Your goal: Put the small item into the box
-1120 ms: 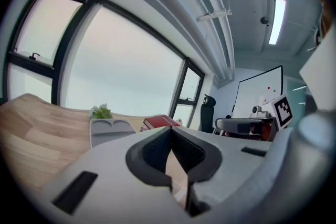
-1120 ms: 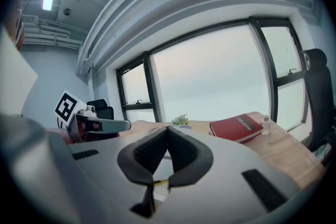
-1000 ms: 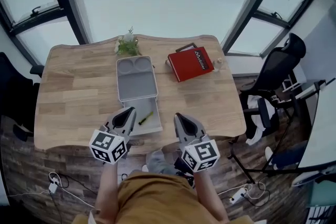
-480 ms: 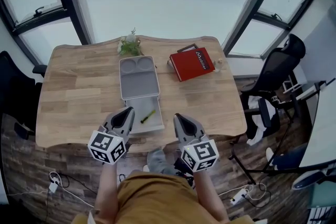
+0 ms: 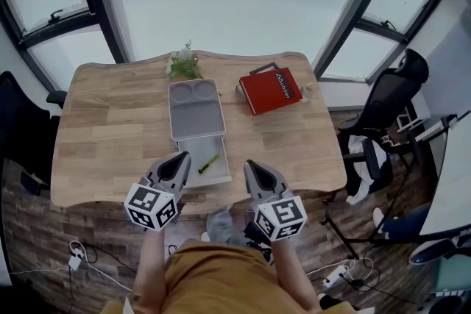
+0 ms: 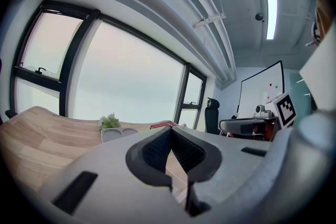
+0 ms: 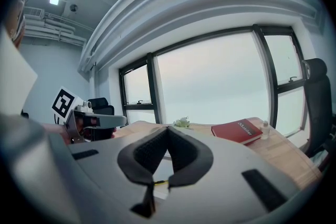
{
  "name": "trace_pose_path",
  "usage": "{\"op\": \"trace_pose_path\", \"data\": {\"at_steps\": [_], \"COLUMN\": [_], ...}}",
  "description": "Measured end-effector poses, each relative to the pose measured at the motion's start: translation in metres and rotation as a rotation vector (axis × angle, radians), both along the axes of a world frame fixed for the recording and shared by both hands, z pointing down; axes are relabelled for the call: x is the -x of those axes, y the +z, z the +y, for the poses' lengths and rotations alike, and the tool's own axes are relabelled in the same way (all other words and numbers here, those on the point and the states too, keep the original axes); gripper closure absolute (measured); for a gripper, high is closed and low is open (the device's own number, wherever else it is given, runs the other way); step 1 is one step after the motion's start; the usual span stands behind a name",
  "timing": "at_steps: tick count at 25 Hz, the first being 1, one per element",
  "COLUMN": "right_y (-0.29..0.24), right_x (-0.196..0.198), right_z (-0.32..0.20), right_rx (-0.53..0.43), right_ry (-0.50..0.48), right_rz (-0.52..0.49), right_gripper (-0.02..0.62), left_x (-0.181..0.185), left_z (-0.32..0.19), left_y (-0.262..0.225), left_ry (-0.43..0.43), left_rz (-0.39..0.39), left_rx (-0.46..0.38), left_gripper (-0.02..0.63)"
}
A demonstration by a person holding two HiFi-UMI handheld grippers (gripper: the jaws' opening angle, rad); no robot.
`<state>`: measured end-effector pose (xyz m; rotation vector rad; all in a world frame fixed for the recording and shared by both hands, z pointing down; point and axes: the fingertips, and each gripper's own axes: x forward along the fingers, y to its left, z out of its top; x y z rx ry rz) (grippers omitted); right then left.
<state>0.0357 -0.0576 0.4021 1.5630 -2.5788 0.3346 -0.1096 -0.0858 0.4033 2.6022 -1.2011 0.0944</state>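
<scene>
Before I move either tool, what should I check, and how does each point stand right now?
1. Left tool has nothing in it: ok, jaws together with nothing between them.
2. Right tool has nothing in it: ok, jaws together with nothing between them.
3. Box open: ok, both halves lie flat.
4. Small green item inside the box: ok, it appears to lie in the near half.
5. Red book out of the way: ok, it lies apart from the box, on its right.
</scene>
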Motion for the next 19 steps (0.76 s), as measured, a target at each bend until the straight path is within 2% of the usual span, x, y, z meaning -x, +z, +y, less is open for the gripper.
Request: {"op": "trace_pose_path", "data": {"at_steps": [19], "right_y": [0.009], "right_x": [-0.003], "right_z": [0.0], "right_rx": [0.029], "right_ry": [0.014], "right_rz": [-0.032], "right_gripper": [0.592], "left_x": [0.001], "left_z": [-0.001], "left_y": [0.012], "left_ry": [0.014], "left_rz": [-0.013], "left_rx": [0.035], "left_gripper": [0.601]}}
